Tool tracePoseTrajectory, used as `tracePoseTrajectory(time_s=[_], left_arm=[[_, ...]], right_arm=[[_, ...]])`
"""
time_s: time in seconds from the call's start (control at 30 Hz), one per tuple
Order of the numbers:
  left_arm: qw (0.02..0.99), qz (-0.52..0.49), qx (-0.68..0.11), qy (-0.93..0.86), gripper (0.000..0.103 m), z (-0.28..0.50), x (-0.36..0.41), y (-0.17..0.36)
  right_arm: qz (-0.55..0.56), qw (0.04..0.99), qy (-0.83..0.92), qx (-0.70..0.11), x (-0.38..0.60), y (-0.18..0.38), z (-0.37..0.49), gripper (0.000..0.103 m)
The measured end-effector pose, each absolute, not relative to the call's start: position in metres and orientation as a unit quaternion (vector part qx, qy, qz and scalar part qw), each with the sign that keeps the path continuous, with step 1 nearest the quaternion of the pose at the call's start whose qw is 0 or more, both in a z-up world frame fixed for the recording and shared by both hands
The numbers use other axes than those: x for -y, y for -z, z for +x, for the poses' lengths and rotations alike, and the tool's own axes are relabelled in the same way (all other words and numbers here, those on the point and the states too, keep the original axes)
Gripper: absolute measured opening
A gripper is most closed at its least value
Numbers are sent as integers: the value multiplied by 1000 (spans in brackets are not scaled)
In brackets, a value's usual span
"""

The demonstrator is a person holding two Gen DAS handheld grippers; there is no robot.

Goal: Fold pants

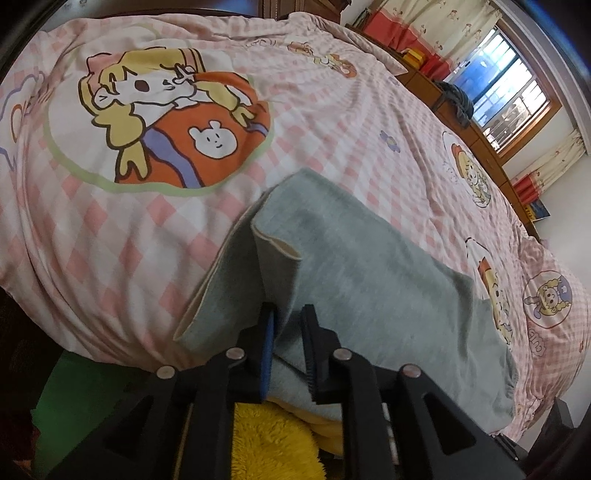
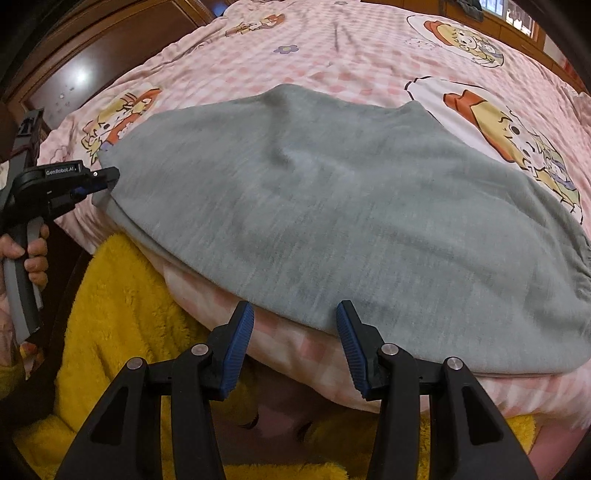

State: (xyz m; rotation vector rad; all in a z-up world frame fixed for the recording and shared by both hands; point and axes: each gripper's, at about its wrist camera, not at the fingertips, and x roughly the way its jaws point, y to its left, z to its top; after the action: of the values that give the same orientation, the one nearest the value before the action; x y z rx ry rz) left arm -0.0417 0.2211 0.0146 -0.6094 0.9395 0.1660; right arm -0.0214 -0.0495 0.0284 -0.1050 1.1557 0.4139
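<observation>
Grey pants [image 2: 332, 206], one pair, lie on the bed [image 2: 369, 55]; your left gripper [image 1: 288, 325] fingers sit narrowly parted around one edge, your right gripper [image 2: 295, 317] fingers wide, empty.

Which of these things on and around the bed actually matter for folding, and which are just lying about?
Part of the job:
- grey soft knit pants, spread on the bed
- left hand-held gripper, at the pants' edge
- right hand-held gripper, jaws open at the near edge

Just lying about:
- pink checked cartoon-print bedspread
- yellow fluffy fabric
- patterned curtains
</observation>
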Motion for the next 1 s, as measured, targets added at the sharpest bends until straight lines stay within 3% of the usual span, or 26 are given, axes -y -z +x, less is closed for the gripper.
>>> tracePoseTrajectory(time_s=[0.17, 0.37, 0.4, 0.43, 0.47, 0.7, 1.0], left_arm=[[843, -280, -450, -92, 28, -43, -220, -11], [846, -279, -443, -101, 30, -37, -219, -8], [846, -278, -443, -103, 27, -35, -219, -8], [847, -280, -441, -99, 5, -35, -220, -9], [847, -283, -439, -97, 2, -35, -220, -11], [862, -282, -413, -87, 2, -58, -227, -48], [840, -273, -456, -112, 3, -63, -232, 1]], right_arm=[[-38, 819, -187, -540, 55, -30, -21, 48], [-26, 819, -186, -542, 57, -29, -20, 48], [-25, 820, -186, -541, 57, -29, -20, 48], [-24, 820, -186, -540, 57, -29, -20, 48], [-24, 821, -185, -540, 57, -30, -20, 48], [-31, 828, -194, -525, 56, -37, -21, 48], [-33, 823, -194, -533, 56, -31, -21, 48]])
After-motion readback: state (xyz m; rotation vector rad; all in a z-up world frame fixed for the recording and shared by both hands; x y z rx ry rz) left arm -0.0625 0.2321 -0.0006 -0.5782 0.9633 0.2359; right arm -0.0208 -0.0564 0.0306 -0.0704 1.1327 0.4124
